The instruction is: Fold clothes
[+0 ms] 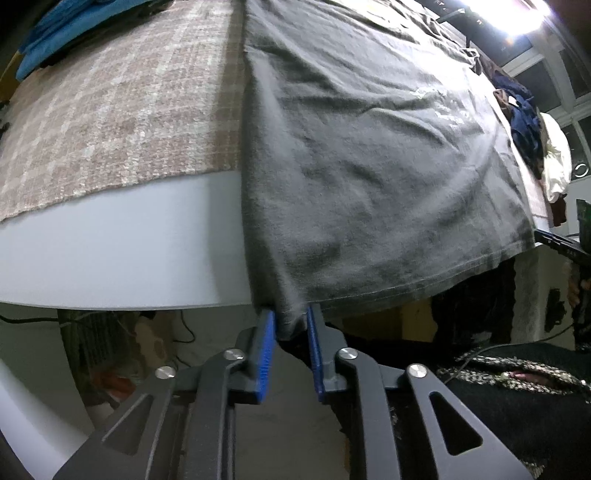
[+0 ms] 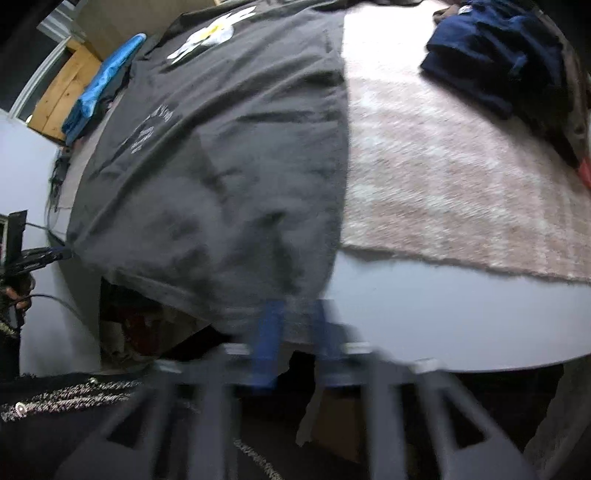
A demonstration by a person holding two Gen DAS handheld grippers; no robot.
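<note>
A dark grey T-shirt [image 1: 369,147] with a white print lies spread over the table, its hem hanging past the near edge. My left gripper [image 1: 291,319] pinches the hem's left corner between its blue pads. In the right wrist view the same shirt [image 2: 221,166] shows, with a white flower print at the far end. My right gripper [image 2: 295,314], blurred by motion, has its blue pads around the hem's right corner. The left gripper [image 2: 40,256] appears at the far left there.
A pink-beige checked cloth [image 1: 110,122] covers the white table [image 1: 129,240]. Blue garments [image 1: 66,33] lie at the far left. A pile of navy and white clothes [image 1: 535,140] sits at the right, also in the right wrist view [image 2: 498,55].
</note>
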